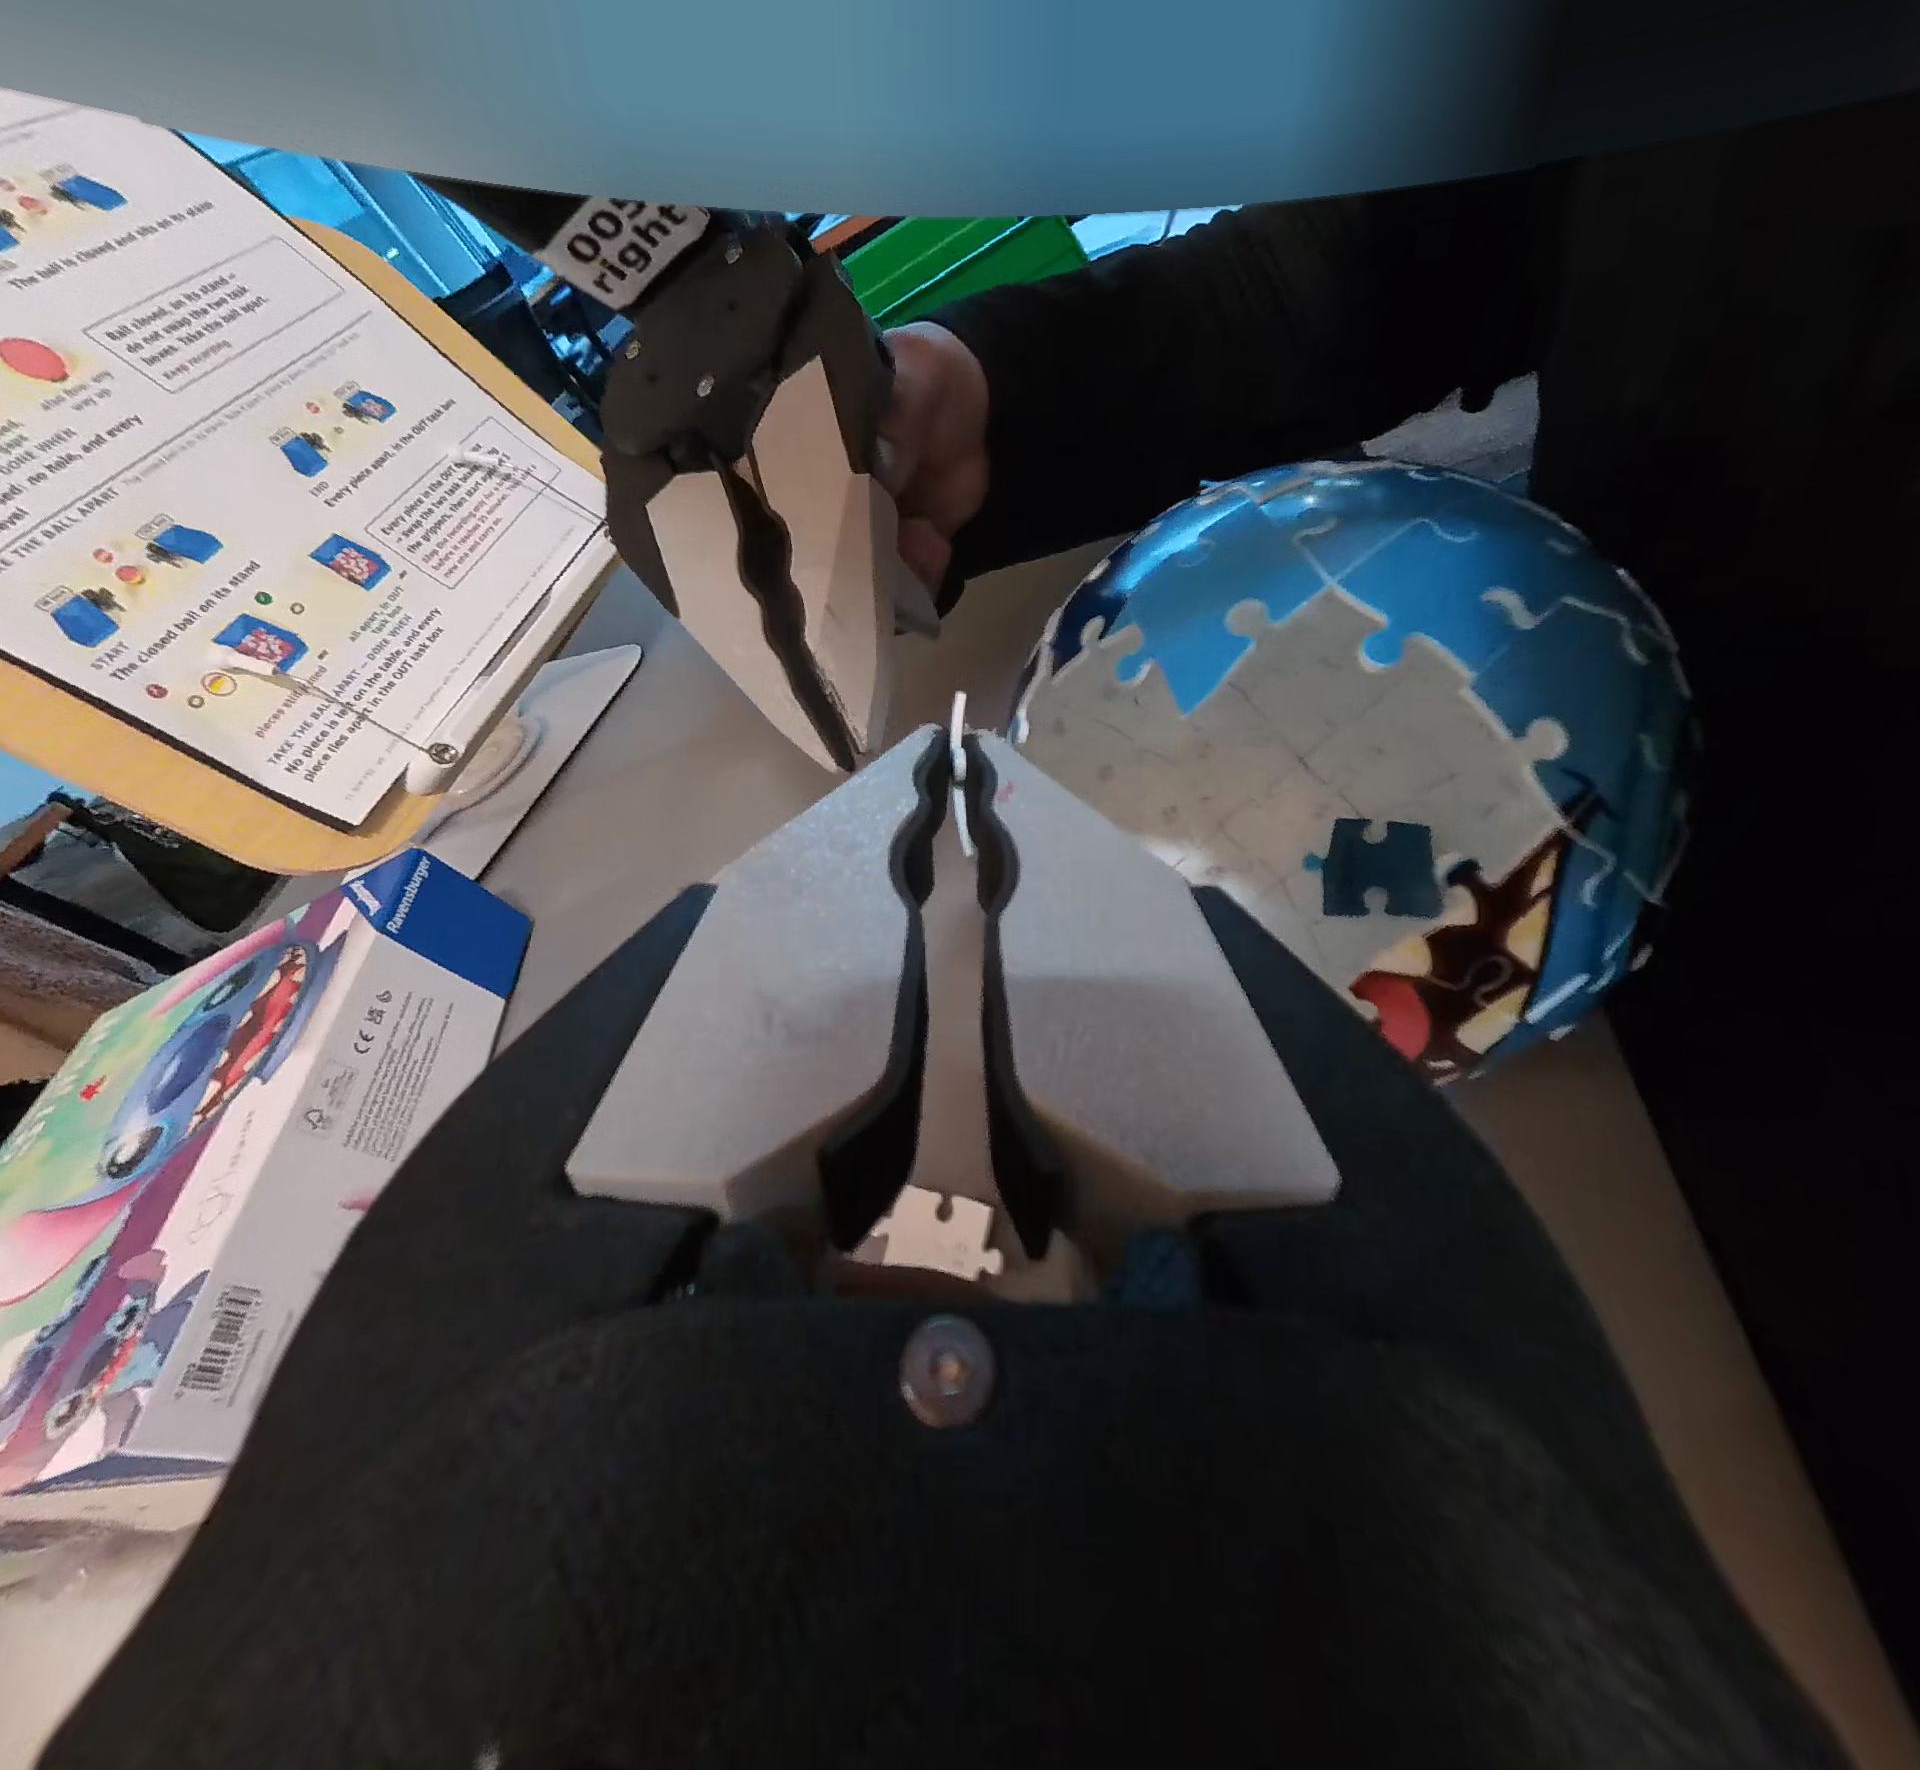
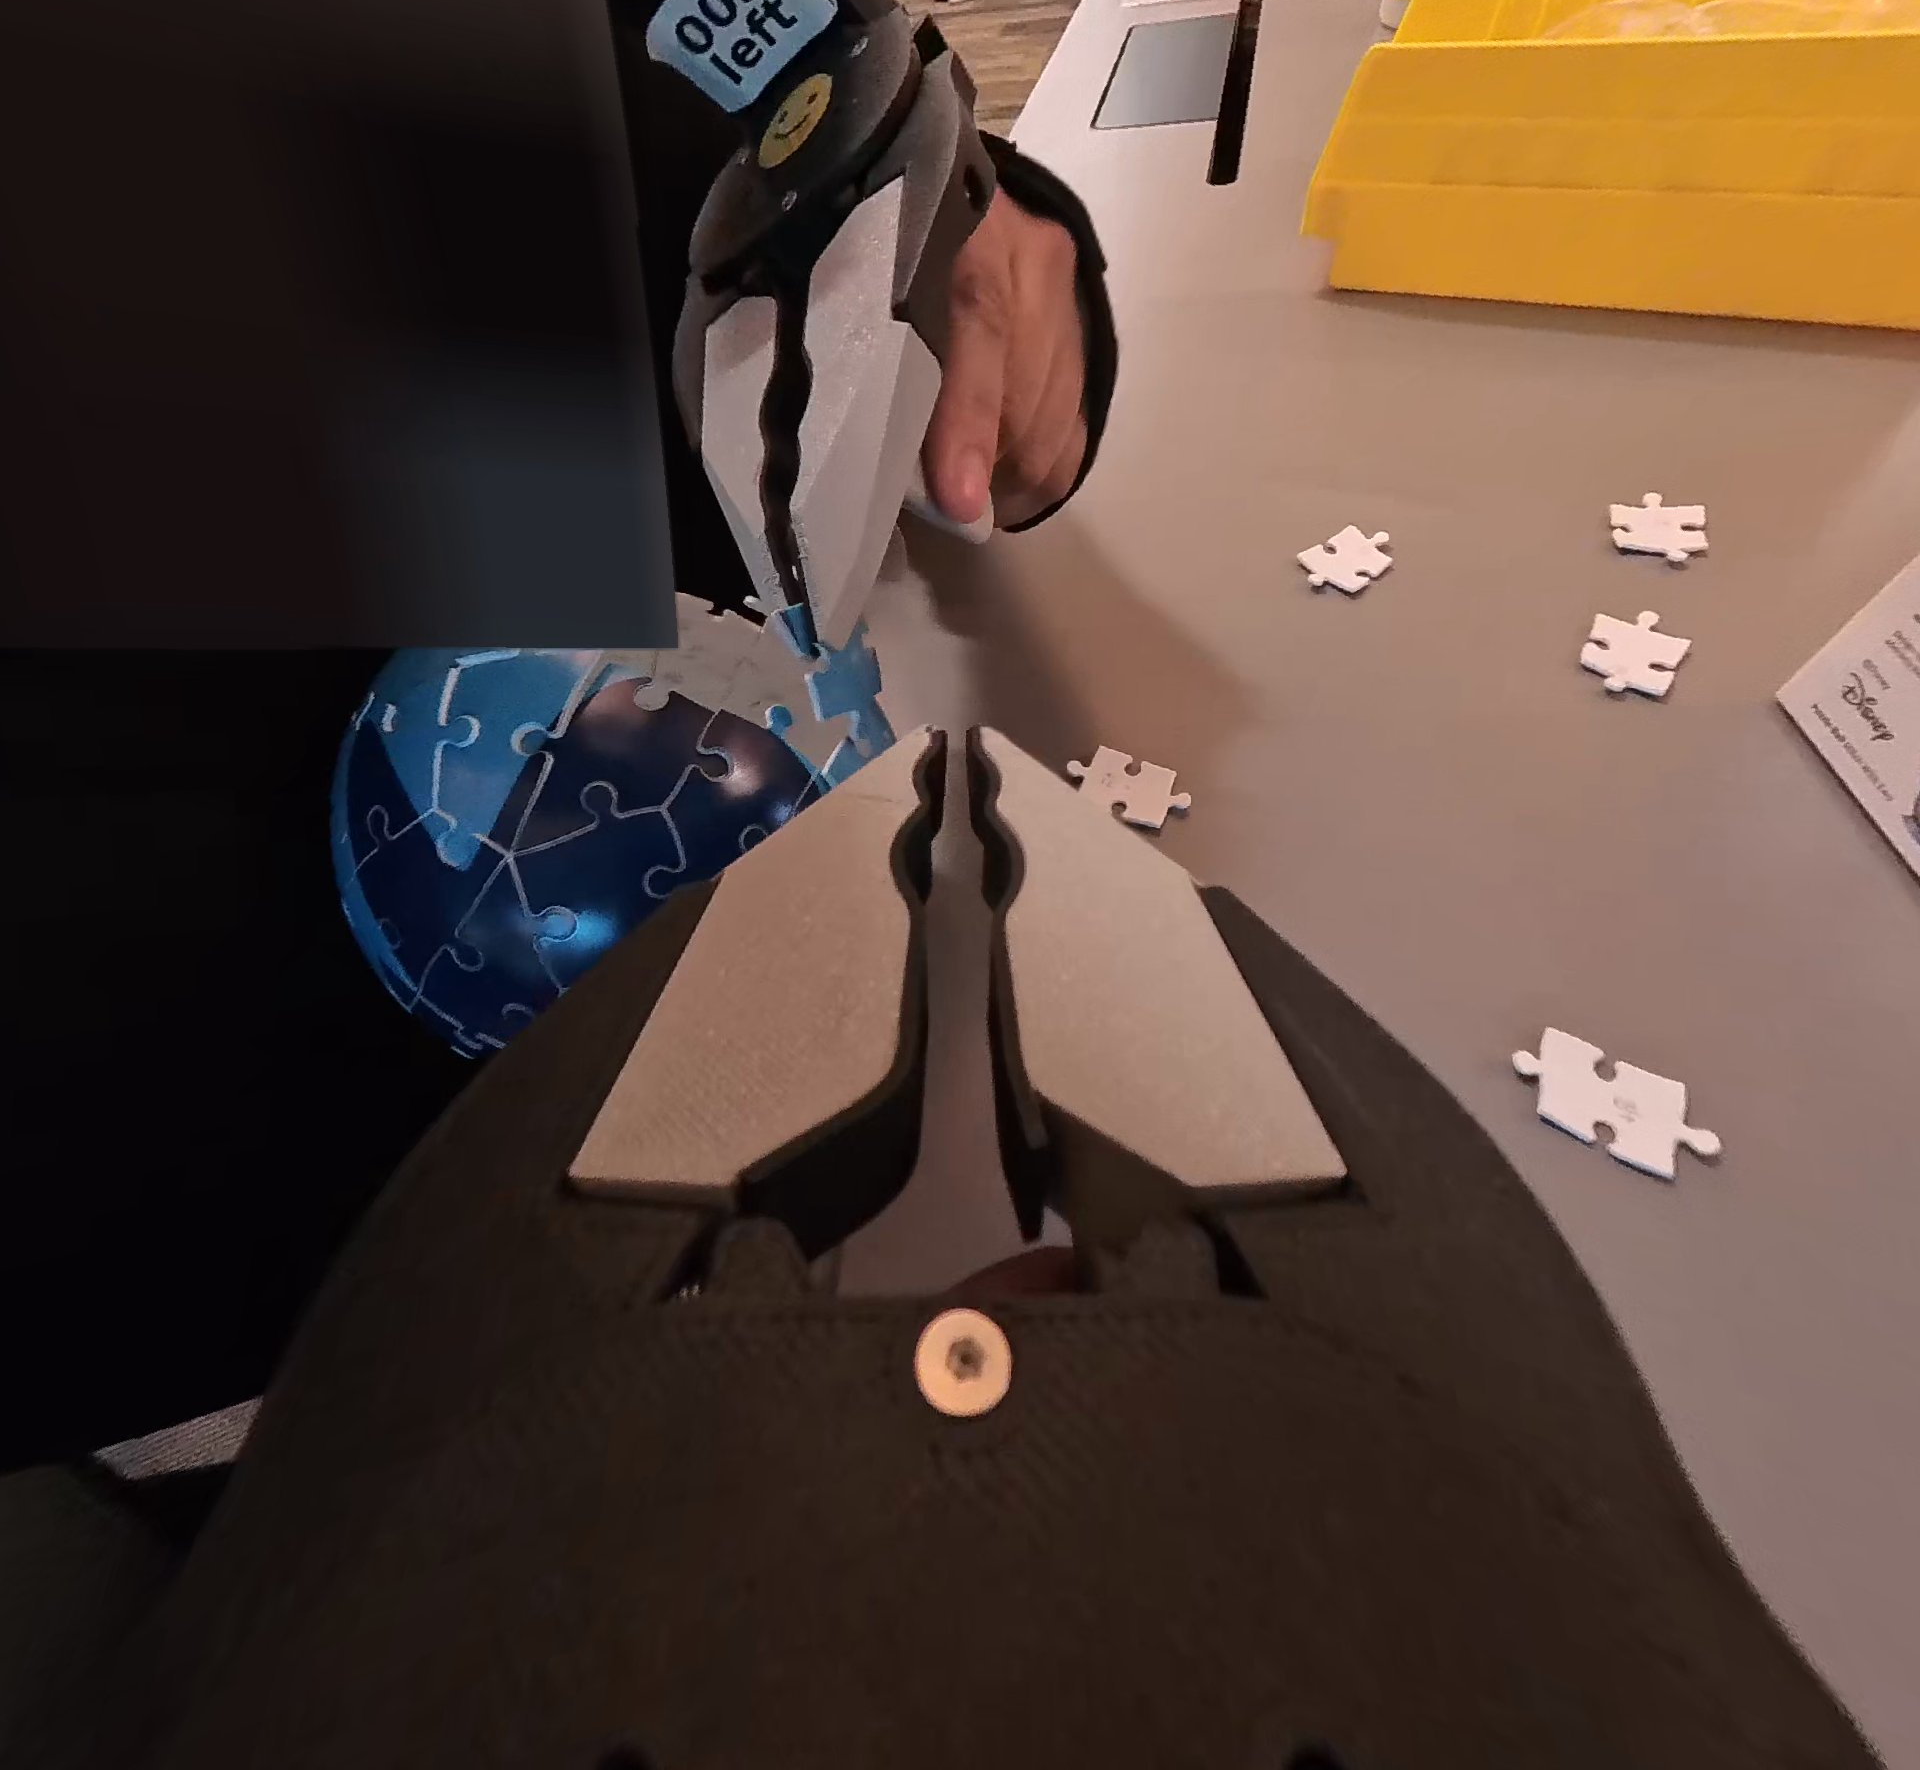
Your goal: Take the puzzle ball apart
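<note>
Mid-disassembly. Left gripper (image 1: 961,749) clamped on a thin puzzle piece (image 1: 962,764), seen edge-on, blue-faced in the right wrist view. Right gripper (image 2: 958,741) nearly closed, holding nothing. Puzzle ball (image 1: 1351,754) sits just right of the left tips, partly opened. Loose pieces (image 2: 1127,785) lie on the grey table (image 2: 1351,889). Next, probably: drop the piece, then pinch another exposed edge.
</note>
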The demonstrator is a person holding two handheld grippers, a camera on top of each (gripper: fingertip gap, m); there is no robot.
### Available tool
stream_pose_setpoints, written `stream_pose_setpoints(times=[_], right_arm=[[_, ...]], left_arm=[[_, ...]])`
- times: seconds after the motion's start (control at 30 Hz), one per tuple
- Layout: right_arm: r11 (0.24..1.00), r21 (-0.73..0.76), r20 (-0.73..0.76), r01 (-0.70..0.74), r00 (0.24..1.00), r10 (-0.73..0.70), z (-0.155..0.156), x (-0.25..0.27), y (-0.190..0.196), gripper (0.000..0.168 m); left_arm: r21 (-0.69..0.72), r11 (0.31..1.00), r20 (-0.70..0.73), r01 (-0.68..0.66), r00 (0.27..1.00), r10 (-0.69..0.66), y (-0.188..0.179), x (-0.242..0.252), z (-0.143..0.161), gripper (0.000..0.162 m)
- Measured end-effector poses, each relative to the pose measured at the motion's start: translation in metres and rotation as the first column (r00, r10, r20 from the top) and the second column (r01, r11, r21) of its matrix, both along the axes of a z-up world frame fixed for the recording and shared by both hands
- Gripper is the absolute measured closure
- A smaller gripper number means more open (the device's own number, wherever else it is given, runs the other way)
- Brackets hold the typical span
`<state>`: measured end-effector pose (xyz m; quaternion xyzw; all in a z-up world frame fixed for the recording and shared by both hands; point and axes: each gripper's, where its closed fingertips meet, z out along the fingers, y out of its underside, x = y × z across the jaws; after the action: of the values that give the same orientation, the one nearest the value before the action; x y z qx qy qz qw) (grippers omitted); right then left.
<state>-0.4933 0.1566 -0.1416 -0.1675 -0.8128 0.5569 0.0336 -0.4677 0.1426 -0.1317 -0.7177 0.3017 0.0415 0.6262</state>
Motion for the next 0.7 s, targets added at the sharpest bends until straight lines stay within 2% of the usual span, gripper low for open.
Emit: stream_pose_setpoints(times=[0.27, 0.7], right_arm=[[0.999, 0.037, 0.06, -0.027, 0.998, 0.025, -0.015, -0.002, -0.008, 0.168], [0.991, 0.033, 0.111, -0.131, 0.986, 0.127, -0.016, 0.005, -0.024, 0.168]], left_arm=[[-0.029, 0.998, 0.145, -0.048, 0.988, 0.052, 0.001, -0.003, -0.003, 0.162], [-0.038, 0.996, 0.178, -0.083, 0.98, 0.088, -0.002, -0.003, -0.003, 0.162]])
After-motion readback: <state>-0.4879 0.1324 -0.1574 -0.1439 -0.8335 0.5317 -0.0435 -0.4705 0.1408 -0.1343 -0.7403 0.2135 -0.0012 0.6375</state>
